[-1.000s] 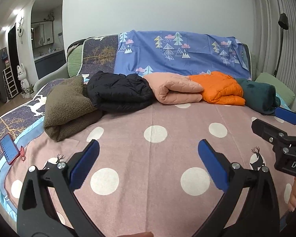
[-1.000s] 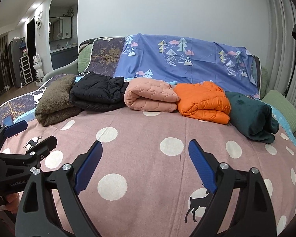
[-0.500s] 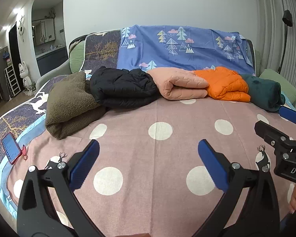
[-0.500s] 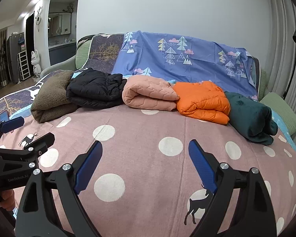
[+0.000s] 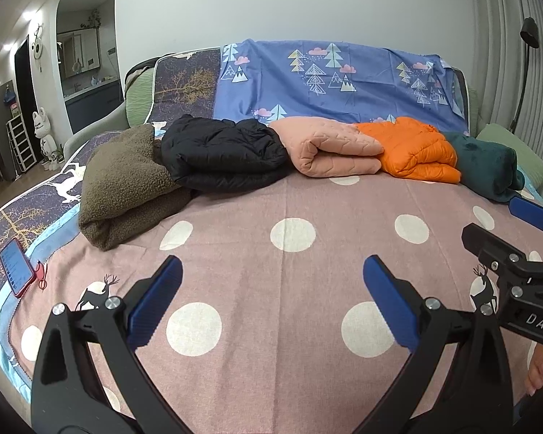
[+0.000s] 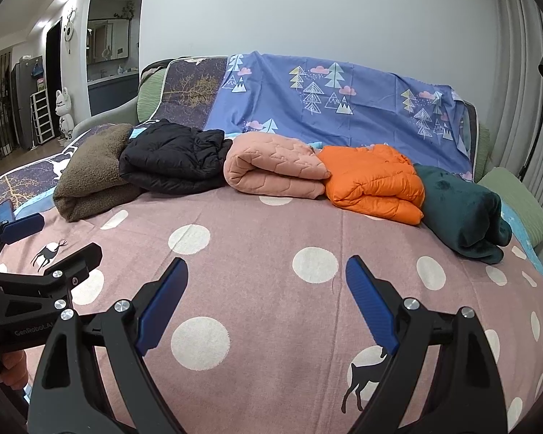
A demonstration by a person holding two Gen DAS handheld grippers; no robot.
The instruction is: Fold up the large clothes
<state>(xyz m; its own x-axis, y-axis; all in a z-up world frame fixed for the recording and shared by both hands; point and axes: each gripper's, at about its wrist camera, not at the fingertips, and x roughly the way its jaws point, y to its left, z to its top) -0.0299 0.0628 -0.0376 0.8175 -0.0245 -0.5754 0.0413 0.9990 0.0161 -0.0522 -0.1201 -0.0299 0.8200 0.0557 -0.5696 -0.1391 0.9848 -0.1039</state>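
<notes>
Left wrist view shows left gripper (image 5: 271,289) and right gripper (image 6: 266,289) both spread wide, empty, over the pink polka-dot bedspread (image 5: 293,325); reaching for the folded puffy orange jacket (image 5: 414,152) at the far edge risks dragging adjacent folded garments apart.

Pink white-dotted bedspread (image 5: 257,275) — orange jacket (image 6: 374,184), seemingly quilted.

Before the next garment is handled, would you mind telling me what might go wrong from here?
1. The folded clothes overlap in a row: pulling the black jacket would likely drag the brown fleece or the pink quilt open.
2. The phone lies near the bed's edge; a tugged cover could slide it off.
3. The left gripper and right gripper hover close together, both open, and might collide.
</notes>
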